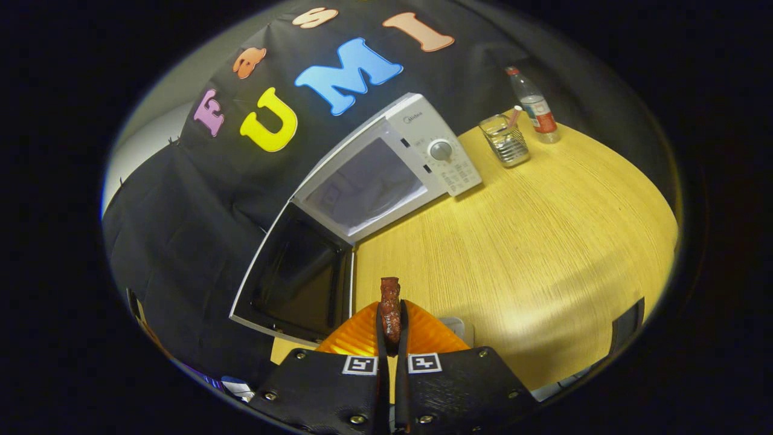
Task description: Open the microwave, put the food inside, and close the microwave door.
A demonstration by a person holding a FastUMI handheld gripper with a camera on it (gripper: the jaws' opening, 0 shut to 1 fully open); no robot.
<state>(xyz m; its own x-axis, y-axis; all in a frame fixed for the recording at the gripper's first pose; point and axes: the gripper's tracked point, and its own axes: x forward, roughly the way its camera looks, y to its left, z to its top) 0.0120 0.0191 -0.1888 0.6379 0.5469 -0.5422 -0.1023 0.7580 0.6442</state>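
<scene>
A white microwave [423, 142] stands on the wooden table [531, 241] against the booth wall, beyond the fingers. Its door [296, 278] is swung wide open to the left, and the pale cavity [368, 187] shows with nothing visible inside. My gripper [391, 329] is shut on a dark reddish-brown piece of food [390, 302], which sticks up from between the fingertips. Directly under the fingers sits an orange ribbed bowl [423, 335] on the table's near side.
A clear square glass with a straw [505, 140] and a plastic water bottle with a red label [534, 107] stand to the right of the microwave at the table's back. A dark chair back [628, 323] is at the table's right edge.
</scene>
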